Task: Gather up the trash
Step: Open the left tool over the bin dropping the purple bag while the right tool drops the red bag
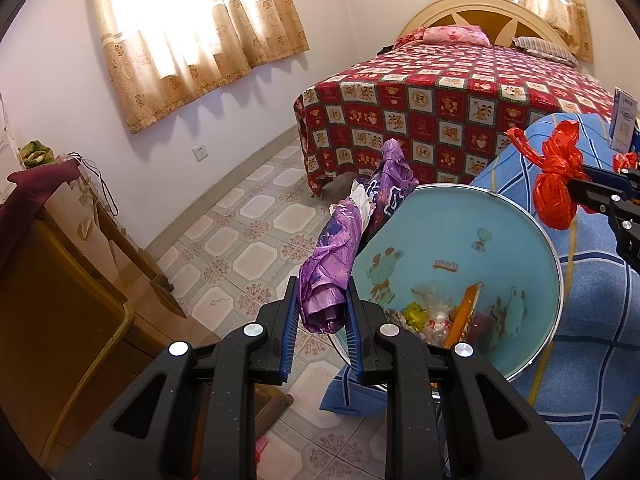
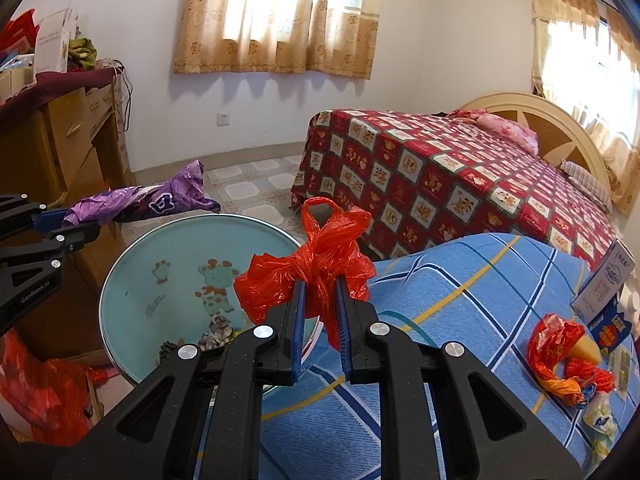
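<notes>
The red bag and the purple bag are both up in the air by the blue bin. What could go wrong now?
1. The purple bag is long and sticks out past the rim of the bin, so if the left gripper lets go, it may drape over the edge onto the floor.
2. The right gripper holds the red bag near the rim, above the blue cloth; dropped there, it could miss.

White walls (image 2: 460, 40) are lit by daylight through beige patterned curtains (image 1: 192, 40). A bed (image 2: 460, 184) with a red checked cover is set on a patterned tile floor (image 1: 248, 240); a wooden cabinet (image 1: 60, 300) is seen alongside.
</notes>
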A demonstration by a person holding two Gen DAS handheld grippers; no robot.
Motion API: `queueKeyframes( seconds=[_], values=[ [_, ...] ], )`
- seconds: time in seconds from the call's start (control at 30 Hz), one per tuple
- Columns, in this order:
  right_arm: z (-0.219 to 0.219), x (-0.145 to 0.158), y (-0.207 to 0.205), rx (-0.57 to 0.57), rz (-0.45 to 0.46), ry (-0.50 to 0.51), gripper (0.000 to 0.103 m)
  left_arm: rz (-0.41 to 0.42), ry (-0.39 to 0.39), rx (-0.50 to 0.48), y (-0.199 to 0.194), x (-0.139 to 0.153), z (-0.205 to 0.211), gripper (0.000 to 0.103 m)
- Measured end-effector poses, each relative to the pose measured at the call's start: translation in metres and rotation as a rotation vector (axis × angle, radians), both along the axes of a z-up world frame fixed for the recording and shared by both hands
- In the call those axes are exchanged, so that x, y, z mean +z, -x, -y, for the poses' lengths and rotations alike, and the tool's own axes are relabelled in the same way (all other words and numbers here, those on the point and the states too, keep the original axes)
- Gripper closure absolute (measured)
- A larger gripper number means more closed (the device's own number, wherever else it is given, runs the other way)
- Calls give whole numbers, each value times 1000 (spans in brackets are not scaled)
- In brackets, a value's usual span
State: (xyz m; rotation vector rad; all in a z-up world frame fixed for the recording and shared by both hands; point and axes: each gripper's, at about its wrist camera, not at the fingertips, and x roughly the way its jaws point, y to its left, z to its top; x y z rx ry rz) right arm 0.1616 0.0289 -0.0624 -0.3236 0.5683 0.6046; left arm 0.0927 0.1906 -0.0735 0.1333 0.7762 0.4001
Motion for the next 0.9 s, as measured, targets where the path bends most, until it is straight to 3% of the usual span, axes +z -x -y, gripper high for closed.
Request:
queueKeyframes(
  seconds=[0.9],
  values=[
    [-5, -1, 5, 10, 0, 1, 88, -2, 7, -7, -1, -2, 6, 81]
  ],
)
